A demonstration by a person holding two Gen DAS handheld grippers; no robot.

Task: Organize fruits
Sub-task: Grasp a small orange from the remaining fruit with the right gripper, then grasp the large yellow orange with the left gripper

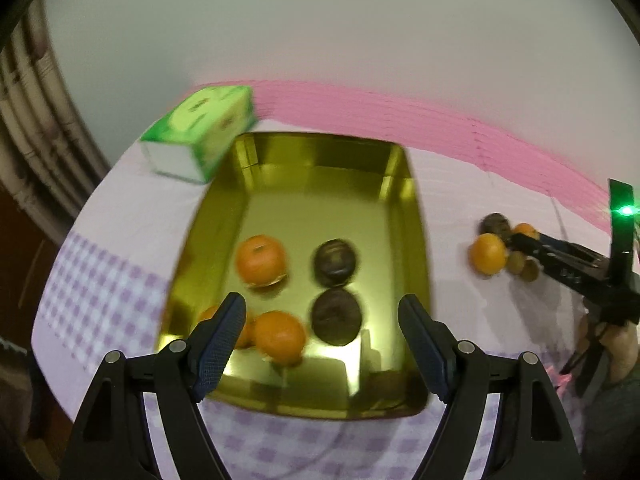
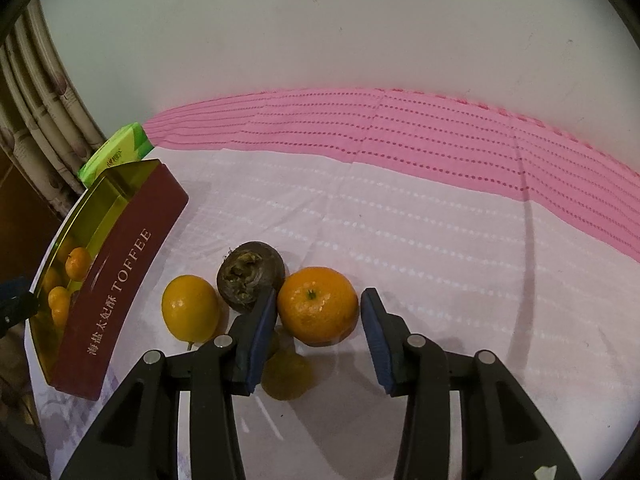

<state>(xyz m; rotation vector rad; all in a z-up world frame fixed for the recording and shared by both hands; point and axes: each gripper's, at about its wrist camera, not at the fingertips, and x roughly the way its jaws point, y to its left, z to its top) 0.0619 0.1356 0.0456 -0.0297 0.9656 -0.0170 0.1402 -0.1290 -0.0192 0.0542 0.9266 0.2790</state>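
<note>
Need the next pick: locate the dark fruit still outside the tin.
In the right wrist view, the dark fruit sits on the tablecloth between the yellow fruit and the orange, just beyond the open right gripper.

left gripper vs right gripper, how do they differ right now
The left gripper hangs over the gold tin, which already holds fruit, with nothing between its fingers. The right gripper sits low over the tablecloth, its fingers on either side of a loose orange, not yet closed on it. Both are open.
</note>
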